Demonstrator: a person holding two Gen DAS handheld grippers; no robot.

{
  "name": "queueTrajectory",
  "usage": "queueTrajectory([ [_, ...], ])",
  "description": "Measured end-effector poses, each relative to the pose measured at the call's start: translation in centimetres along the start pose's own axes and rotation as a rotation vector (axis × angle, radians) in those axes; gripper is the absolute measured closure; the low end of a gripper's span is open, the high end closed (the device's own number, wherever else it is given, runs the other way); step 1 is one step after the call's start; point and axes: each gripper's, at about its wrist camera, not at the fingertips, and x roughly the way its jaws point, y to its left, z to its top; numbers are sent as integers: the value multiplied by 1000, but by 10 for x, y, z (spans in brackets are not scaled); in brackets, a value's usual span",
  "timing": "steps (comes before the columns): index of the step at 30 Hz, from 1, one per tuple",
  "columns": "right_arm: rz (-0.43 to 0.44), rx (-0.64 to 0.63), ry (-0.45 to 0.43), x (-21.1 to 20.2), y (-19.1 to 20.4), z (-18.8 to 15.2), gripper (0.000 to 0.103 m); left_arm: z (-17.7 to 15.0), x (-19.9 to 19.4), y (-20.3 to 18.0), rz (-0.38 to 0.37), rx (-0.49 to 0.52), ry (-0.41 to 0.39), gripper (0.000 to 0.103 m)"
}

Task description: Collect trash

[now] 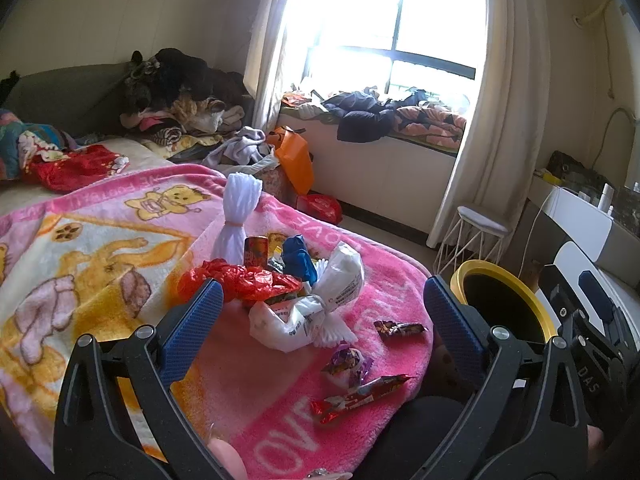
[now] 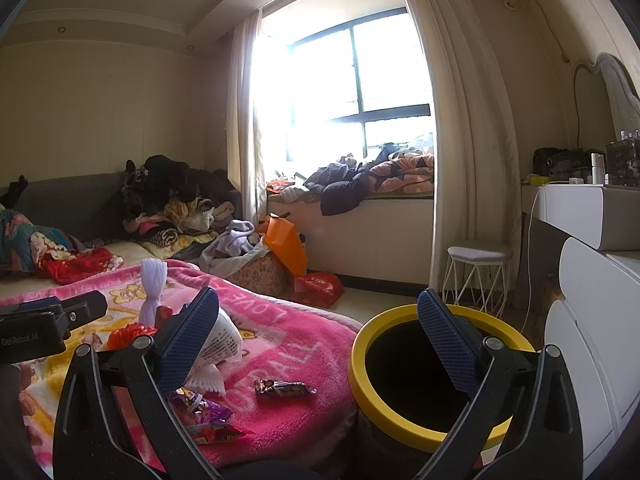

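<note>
A pile of trash lies on the pink blanket: a red plastic bag, white plastic bags, a red can, a white foam net and several snack wrappers. My left gripper is open and empty, hovering over the pile. A yellow-rimmed black bin stands beside the bed; it also shows in the left wrist view. My right gripper is open and empty, between the blanket edge and the bin. A dark wrapper lies near the bed edge.
Clothes are heaped at the bed's far end and on the window seat. An orange bag and a red bag sit on the floor. A white wire stool and a white dresser stand at the right.
</note>
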Motion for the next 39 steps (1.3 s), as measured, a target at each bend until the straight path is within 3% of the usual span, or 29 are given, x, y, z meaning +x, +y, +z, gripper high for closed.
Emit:
queueTrajectory([
  [21, 53, -12, 45, 8, 6, -6, 6, -11, 12, 15, -12, -26, 59, 11],
  [39, 334, -178, 191, 25, 67, -13, 6, 1, 14, 60, 100, -108, 41, 11],
])
